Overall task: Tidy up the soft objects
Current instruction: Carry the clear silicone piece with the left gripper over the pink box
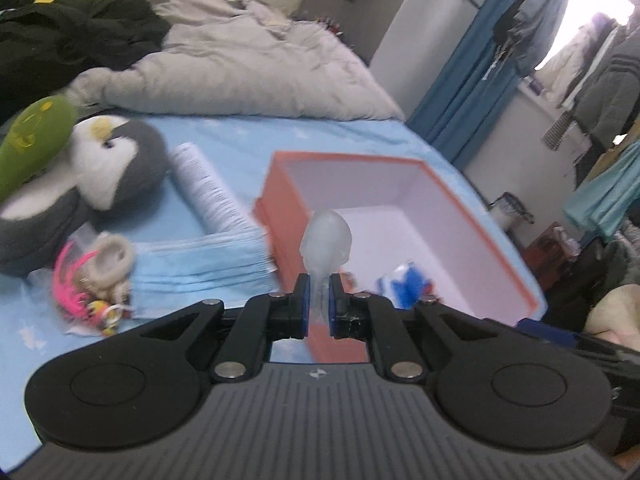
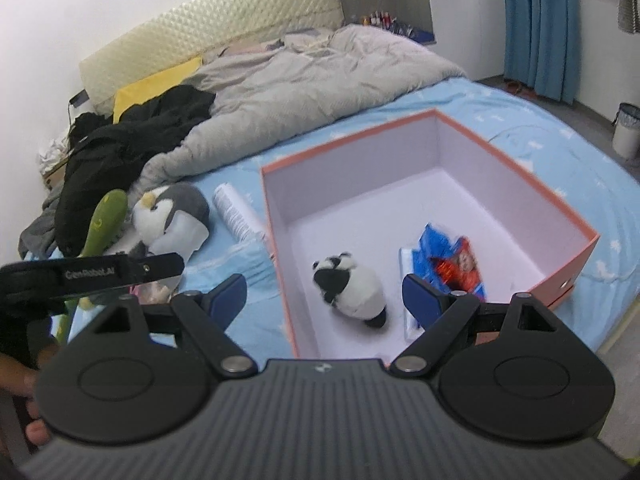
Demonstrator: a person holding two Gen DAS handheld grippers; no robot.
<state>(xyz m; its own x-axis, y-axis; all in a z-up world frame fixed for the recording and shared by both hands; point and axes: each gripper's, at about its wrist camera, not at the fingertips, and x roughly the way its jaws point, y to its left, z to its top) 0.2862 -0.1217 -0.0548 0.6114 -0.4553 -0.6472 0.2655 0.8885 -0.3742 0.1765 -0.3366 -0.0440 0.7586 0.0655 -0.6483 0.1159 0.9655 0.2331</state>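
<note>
An open orange box [image 2: 576, 256] on the bed holds a panda plush [image 2: 354, 288] and blue packet [image 2: 448, 264]. Left claw [image 1: 319, 304] pinches a translucent soft toy [image 1: 327, 236] beside the box; right claw [image 2: 324, 292] gapes empty above it.

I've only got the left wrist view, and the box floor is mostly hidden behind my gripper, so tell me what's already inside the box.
Observer: A panda plush lies on the floor of the box, toward its near left side.
Operator: And that blue thing I glimpse?
Observer: It's a blue and red printed packet, lying to the right of the panda.
Operator: Is my other gripper carrying anything?
Observer: No. The right gripper is open and empty, hovering over the near edge of the box.
Operator: Which is nearer the headboard, yellow pillow or black clothing?
Observer: The yellow pillow leans on the quilted headboard, with the black clothing piled in front.
</note>
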